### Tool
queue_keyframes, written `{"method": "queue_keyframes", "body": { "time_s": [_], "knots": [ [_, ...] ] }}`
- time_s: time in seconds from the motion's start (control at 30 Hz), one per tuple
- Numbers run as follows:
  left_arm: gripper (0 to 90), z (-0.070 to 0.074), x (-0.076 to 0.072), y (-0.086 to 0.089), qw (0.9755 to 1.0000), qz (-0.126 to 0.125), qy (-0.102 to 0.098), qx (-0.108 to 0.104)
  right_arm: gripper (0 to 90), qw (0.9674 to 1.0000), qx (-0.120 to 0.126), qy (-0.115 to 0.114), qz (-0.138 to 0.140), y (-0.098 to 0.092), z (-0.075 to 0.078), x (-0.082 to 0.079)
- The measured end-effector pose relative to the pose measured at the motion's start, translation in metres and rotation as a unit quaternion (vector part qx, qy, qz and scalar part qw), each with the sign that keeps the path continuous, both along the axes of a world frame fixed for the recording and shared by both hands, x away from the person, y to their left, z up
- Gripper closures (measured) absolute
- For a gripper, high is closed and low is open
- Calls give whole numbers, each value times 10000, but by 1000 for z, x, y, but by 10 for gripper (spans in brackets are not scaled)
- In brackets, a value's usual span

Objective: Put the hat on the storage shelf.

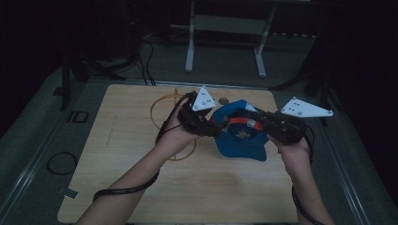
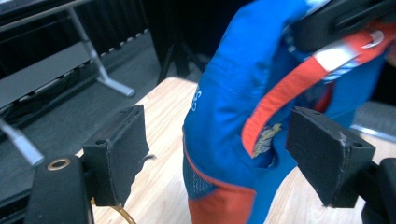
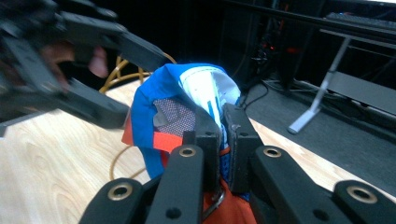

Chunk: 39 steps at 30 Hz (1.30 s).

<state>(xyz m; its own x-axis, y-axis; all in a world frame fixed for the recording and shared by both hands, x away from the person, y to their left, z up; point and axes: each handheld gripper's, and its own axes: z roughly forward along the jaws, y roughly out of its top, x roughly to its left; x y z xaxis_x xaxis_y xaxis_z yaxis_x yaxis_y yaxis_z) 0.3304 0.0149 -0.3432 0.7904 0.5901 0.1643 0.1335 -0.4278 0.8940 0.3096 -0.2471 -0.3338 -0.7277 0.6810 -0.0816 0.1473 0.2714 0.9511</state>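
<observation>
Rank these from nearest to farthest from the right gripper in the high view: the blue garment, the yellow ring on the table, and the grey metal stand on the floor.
1. Blue garment: pinched in the right gripper.
2. Yellow ring: left of it, on the table.
3. Grey metal stand: on the floor beyond the table's far edge.

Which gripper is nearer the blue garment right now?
Right. The right gripper is shut on the blue garment, while the left gripper has it between open jaws, not touching.

We see bare pale wooden tabletop (image 1: 202,187) near our side, passable; crumpled blue-and-red fabric garment (image 1: 241,138) blocks centre, thin yellow wire ring (image 1: 162,105) (lying flat) beside it.
</observation>
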Motion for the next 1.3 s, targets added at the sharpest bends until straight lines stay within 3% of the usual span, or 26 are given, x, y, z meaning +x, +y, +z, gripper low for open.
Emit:
{"method": "queue_keyframes", "body": {
  "time_s": [0.07,0.17,0.23,0.4,0.53,0.67,0.73,0.77,0.87,1.03,1.13,1.3],
  "knots": [
    [226,-1,4,-1,10000,-48,56,-40,856,10000,13,-3,44,1,0,-1],
    [339,-2,9,-3,9998,-41,157,-88,856,9999,-74,-14,149,5,1,-5],
    [355,-3,10,-6,9996,-151,252,49,856,9997,-144,-34,171,7,0,-8],
    [497,-8,11,-19,9988,-105,348,336,856,9996,-131,-19,233,9,-2,-11],
    [594,-8,15,-25,9982,-67,478,348,856,9997,-83,0,248,8,-3,-12],
    [722,-10,18,-34,9973,-103,543,475,856,9997,-80,12,224,4,-3,-13],
    [857,-12,18,-37,9973,-35,543,503,856,9997,-124,9,193,2,-4,-14],
    [895,-14,18,-38,9971,-39,530,548,856,9998,-151,11,141,1,-6,-14],
    [900,-18,15,-42,9969,82,315,716,855,9996,-242,65,94,-2,-12,-16],
    [900,-13,13,-45,9974,103,227,681,854,9997,-216,98,24,-5,-18,-18],
    [900,-9,9,-47,9970,138,2,758,853,9998,-158,115,3,-7,-20,-19],
    [900,-2,5,-50,9970,88,-140,753,847,9999,-138,54,32,-9,-22,-25]
  ]
}}
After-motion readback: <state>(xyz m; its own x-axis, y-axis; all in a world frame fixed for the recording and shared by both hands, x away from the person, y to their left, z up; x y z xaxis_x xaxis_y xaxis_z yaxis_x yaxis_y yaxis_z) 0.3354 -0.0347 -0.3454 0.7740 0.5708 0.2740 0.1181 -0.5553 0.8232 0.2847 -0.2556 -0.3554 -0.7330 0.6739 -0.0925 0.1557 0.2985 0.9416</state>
